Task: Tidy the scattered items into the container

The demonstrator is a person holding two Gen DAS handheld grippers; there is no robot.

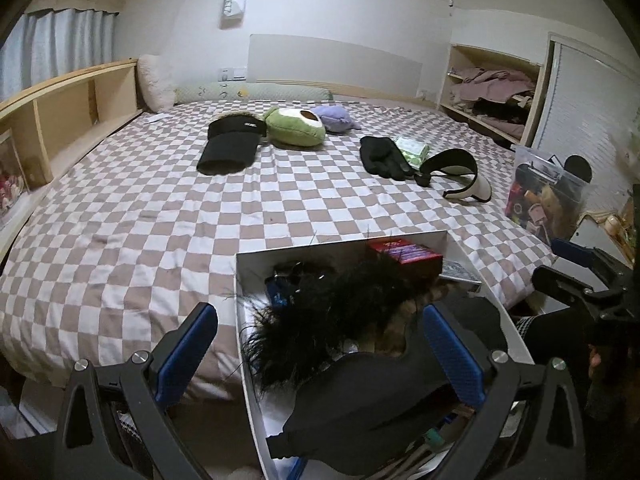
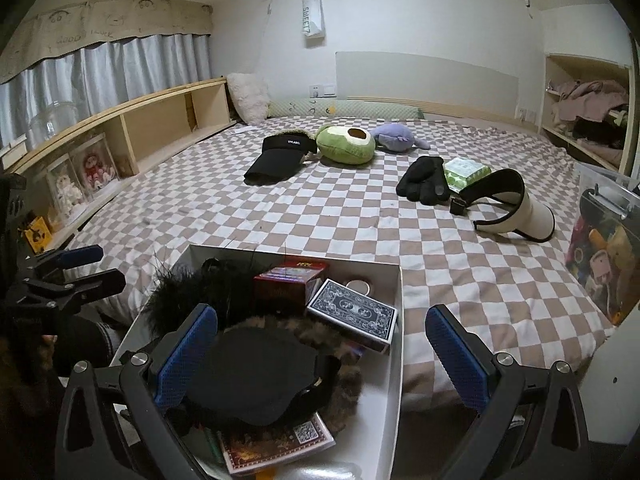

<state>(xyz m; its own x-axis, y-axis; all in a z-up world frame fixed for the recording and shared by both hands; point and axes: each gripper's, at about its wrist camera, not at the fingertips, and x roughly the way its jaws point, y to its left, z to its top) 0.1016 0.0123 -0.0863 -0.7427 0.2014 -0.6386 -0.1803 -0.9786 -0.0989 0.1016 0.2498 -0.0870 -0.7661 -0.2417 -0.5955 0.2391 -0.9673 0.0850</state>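
A white box sits on the near edge of the checkered bed. It holds a black fur-trimmed cap, a black feathery item, a red box and a blue card box. Scattered further back lie a black visor, a green plush, a purple plush, black gloves, a green tissue pack and a white visor. My left gripper is open over the box. My right gripper is open over the box too, empty.
A wooden shelf runs along the bed's left side with doll cases. A clear bin of toys stands at the right. An open closet is at the back right. A pillow and bolster lie at the headboard.
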